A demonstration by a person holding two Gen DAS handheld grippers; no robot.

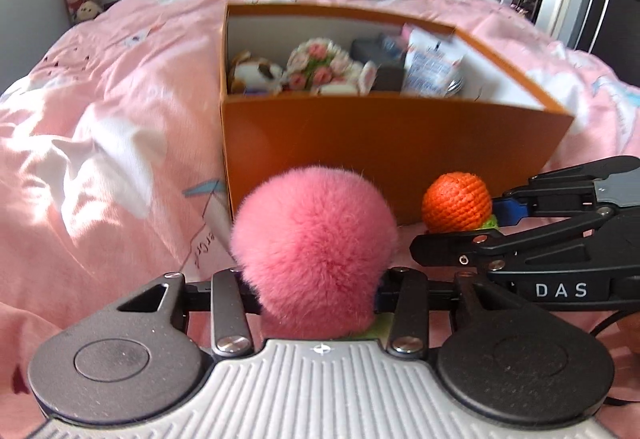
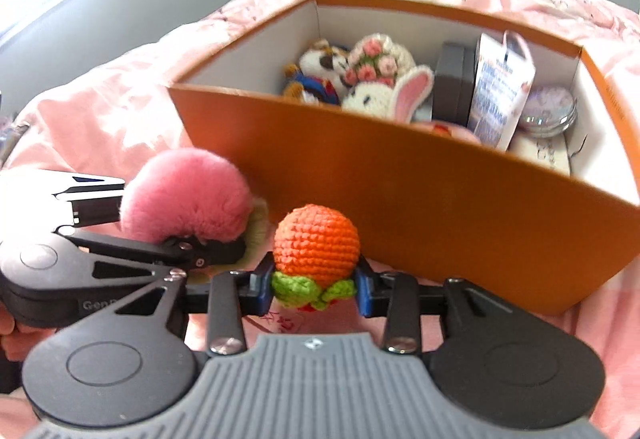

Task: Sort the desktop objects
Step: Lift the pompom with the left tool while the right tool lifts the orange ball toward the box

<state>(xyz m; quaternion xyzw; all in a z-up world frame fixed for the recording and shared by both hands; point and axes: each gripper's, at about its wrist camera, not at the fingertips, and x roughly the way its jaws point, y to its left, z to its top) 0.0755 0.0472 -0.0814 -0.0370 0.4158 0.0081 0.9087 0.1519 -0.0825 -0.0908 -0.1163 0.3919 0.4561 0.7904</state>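
**2 soft toys gripped, box already part-filled**

A pink bedspread [image 1: 100, 127] covers the whole surface, with an orange box [image 1: 392, 143] standing on it in front of both grippers.

Left wrist view: the left gripper [image 1: 316, 299] is closed partway on a pink pompom [image 1: 316, 247], which bulges above the jaws just in front of the box's near wall. To the right, the right gripper [image 1: 496, 215] holds an orange crochet ball [image 1: 456, 203]. The box already contains plush toys, a floral piece and a carton, so the sorting looks well along; these 2 items seem the ones left.

Right wrist view: the blue pads [image 2: 362, 287] pinch the ball's green leaf collar, jaws about half open. This view alone shows a bunny plush [image 2: 384, 95] and a round tin [image 2: 548, 111] at the box's right end, and free floor at its near left.
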